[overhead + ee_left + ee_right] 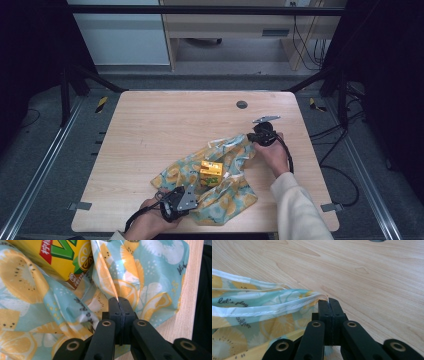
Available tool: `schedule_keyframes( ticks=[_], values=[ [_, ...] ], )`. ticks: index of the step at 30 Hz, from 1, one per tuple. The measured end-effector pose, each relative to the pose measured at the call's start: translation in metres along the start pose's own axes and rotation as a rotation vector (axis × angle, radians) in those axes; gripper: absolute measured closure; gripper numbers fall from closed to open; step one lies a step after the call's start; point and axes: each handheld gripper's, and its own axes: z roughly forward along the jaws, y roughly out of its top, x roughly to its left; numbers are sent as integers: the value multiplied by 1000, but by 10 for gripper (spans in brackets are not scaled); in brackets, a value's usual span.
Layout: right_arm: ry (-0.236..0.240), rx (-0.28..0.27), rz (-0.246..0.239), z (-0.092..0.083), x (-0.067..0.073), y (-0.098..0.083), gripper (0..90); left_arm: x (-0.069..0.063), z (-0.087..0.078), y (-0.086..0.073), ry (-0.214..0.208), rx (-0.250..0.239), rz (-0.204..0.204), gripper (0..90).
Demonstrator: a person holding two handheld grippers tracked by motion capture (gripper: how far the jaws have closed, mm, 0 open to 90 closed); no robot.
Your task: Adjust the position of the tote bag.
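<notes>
Fruit-print cloth [220, 185] lying at lower centre of the high view, a yellow carton [211, 173] sitting on it — left gripper [176, 204] and right gripper [263, 136] each pinching a corner, jaws closed.

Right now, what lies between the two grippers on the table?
In the high view, the fruit-print cloth stretches from the left gripper to the right gripper, each shut on a corner. A yellow carton sits on it midway.

Both grippers clamped shut, low over the table [150, 120].
Left gripper [176, 202] at the table's near edge; right gripper [262, 135] toward its far right, forearm angled in.
</notes>
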Motion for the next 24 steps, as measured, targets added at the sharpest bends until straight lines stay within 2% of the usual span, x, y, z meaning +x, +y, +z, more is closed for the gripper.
schedule_keyframes(
  ticks=[6,10,11,12,13,14,18,19,22,24],
  values=[
    [-3,6,4,-1,0,-1,900,-1,0,0,1,5,-3,900],
    [0,-8,-1,-7,0,0,890,0,-1,-1,6,-16,-19,897],
    [-2,-16,0,-9,-1,0,850,2,-4,-1,19,-36,-34,855],
    [-9,-28,8,-13,0,1,771,3,-6,0,34,-56,-53,748],
    [-12,-33,12,-16,0,1,721,5,-12,1,42,-91,-77,706],
    [-19,-42,5,-22,1,3,627,6,-15,2,50,-107,-83,662],
    [-32,-75,-26,-42,7,3,501,9,-28,5,84,-167,-115,540],
    [-33,-84,-31,-46,10,3,474,10,-34,6,97,-181,-117,525],
    [-38,-119,-90,-65,21,-3,378,18,-48,9,140,-218,-139,514],
    [-33,-131,-109,-76,29,-6,338,23,-55,10,178,-247,-170,499]
  ],
)
